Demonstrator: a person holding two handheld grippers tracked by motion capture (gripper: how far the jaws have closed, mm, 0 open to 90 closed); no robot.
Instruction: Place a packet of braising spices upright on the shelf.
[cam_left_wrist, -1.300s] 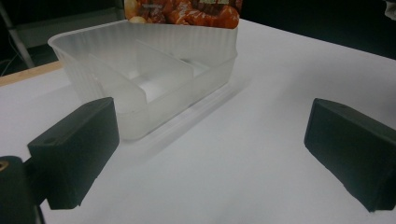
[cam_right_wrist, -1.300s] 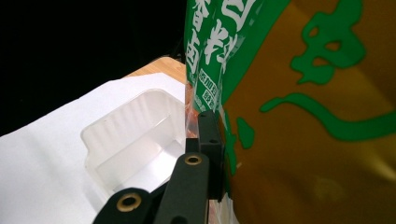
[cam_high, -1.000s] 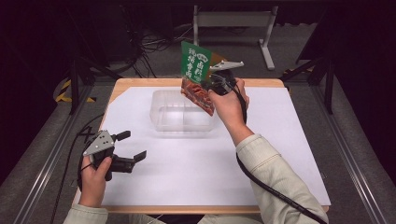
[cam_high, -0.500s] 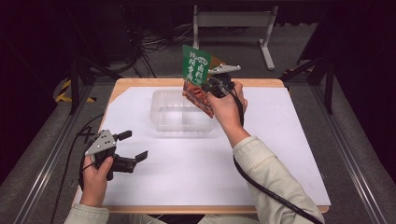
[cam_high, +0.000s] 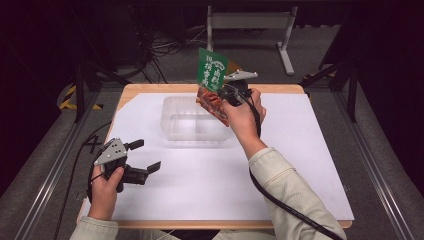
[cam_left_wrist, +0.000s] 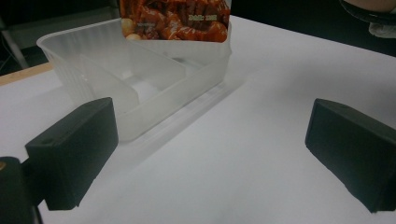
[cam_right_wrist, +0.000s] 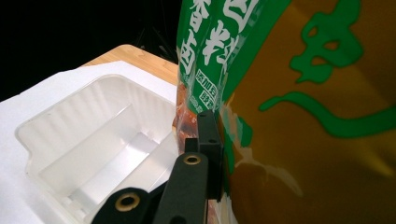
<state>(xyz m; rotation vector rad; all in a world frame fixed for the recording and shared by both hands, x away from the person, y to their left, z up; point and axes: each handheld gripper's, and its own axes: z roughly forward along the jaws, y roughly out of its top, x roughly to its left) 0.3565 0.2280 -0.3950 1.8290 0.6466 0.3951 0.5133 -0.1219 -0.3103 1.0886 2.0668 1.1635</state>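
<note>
Your left hand (cam_high: 106, 187) rests low at the near left of the table (cam_high: 300, 150), holding the left gripper (cam_high: 145, 156) level with its jaws spread wide apart and nothing between them. Your right arm reaches forward, its hand (cam_high: 243, 117) raised, and the right gripper (cam_high: 222, 92) has its jaws clamped on a food packet (cam_high: 212, 82).

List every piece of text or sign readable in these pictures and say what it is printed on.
Food pouch, clamped in the right hand-held gripper: large white Chinese characters on its green top, including "香" and "肉", the rest cropped or uncertain.
Same pouch, small white print on the food photo: too blurred to read.
Clear plastic container: no text.
</note>
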